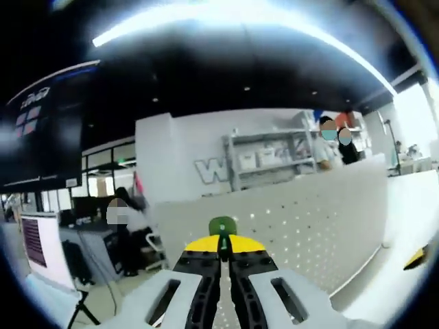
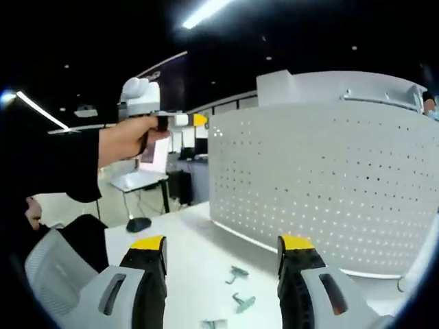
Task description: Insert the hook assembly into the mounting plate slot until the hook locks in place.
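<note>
Jaws of the left gripper rise from the bottom centre of the left gripper view, pressed together on a small green hook whose rounded top sticks up above the yellow tips. Behind it, across the right half of that frame, stands a white perforated panel, the mounting plate. Beyond it are shelving and two people at the upper right, with a seated person and a dark screen at the left.

In the right gripper view, the right gripper has its jaws spread wide apart with nothing between them. Between and below the tips, three small grey-green hook pieces lie loose on the white surface. The perforated panel fills the right half. At the upper left, a person's hand holds the other gripper up near the panel's left edge.
</note>
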The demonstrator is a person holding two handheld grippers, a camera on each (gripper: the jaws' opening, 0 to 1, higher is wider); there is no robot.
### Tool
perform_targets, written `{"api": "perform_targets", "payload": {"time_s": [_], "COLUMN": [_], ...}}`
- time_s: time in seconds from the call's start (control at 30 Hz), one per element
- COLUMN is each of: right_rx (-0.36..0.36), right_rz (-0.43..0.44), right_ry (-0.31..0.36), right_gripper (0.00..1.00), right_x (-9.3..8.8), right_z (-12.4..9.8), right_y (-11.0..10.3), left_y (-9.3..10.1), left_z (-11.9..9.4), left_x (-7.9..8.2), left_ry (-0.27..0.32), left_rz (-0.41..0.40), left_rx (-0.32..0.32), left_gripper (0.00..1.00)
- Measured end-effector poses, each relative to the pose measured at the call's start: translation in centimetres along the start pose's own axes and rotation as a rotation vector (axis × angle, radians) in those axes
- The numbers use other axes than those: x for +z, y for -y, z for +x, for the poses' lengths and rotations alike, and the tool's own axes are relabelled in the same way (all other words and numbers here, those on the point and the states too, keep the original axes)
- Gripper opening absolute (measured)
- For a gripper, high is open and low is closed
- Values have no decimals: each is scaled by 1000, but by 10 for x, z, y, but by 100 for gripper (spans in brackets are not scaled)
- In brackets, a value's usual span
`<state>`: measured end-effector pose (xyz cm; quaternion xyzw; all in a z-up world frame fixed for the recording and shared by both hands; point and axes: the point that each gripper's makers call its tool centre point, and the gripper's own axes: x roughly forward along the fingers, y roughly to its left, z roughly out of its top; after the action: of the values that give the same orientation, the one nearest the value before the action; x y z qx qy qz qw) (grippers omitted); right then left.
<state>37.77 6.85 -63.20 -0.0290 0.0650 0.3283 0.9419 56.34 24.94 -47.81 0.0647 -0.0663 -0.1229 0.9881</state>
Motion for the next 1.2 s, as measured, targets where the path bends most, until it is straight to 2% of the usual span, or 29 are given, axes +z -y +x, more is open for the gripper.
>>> {"api": "perform_targets", "payload": {"time_s": [0.3, 0.5, 0.57, 0.63, 1.2], "right_rx": [3, 8, 11, 17, 12], "right_rz": [8, 24, 26, 31, 42], "right_ry": [-5, -7, -13, -17, -9], "right_gripper": [66, 66, 65, 65, 64], "right_x": [-3, -4, -6, -7, -5], "right_z": [0, 0, 1, 1, 0], "right_y": [3, 2, 1, 0, 4], "left_y": [-14, -20, -24, -25, -20], "left_z": [31, 35, 35, 36, 48], "left_x": [-7, -12, -12, -12, -19], "left_ry": [2, 4, 7, 6, 11], "left_rz": [43, 19, 35, 17, 51], "left_rx": [60, 87, 110, 111, 115], "left_gripper": [3, 3, 3, 3, 2]}}
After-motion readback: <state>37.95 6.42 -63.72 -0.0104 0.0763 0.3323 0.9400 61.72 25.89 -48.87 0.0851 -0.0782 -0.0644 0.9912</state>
